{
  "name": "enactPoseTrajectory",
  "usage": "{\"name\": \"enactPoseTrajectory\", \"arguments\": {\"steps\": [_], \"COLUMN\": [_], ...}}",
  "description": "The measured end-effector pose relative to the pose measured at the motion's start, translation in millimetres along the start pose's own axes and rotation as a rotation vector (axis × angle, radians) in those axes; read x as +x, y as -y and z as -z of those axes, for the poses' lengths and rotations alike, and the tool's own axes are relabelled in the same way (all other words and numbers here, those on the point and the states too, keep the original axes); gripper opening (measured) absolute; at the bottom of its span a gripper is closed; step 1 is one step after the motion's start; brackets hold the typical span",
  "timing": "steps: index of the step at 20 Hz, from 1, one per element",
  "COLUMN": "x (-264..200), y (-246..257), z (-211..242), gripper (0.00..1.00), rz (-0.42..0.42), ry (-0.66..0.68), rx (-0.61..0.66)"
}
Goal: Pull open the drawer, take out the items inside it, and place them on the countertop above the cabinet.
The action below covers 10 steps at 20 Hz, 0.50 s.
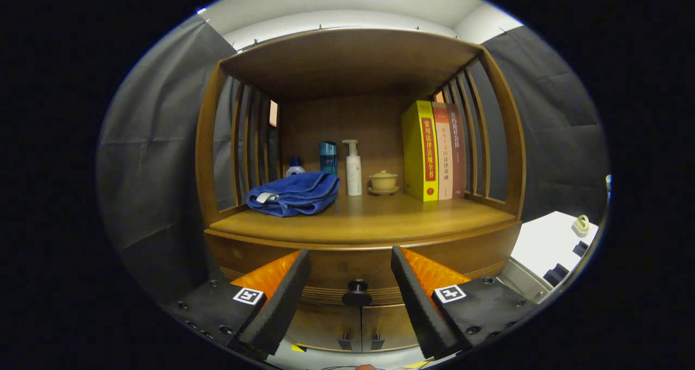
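Note:
A wooden cabinet stands straight ahead, with its drawer (336, 261) shut below the countertop (369, 223). The drawer's dark round knob (357, 290) sits in the gap between my fingertips, a little beyond them. My gripper (351, 261) is open, with nothing between its fingers. What lies inside the drawer is hidden.
On the countertop lie a folded blue towel (294, 194), a small white-and-blue bottle (295, 167), a blue bottle (328, 157), a white pump bottle (353, 169), a small lidded cup (383, 182) and three upright books (433, 150). Two lower doors (359, 326) sit under the drawer. A white table (554, 239) stands at the right.

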State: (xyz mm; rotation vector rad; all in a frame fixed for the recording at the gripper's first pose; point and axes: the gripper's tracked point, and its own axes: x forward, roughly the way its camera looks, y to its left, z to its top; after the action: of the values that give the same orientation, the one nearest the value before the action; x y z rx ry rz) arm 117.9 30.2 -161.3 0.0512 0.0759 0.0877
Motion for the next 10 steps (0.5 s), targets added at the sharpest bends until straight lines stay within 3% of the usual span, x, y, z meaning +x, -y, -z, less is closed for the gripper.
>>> {"name": "enactPoseTrajectory", "arguments": {"steps": [10], "x": [42.4], "y": [12.2], "z": [67.3], "gripper": [0.96], "rz": [0.018], "ry": [-0.081], "rx": [0.018]}}
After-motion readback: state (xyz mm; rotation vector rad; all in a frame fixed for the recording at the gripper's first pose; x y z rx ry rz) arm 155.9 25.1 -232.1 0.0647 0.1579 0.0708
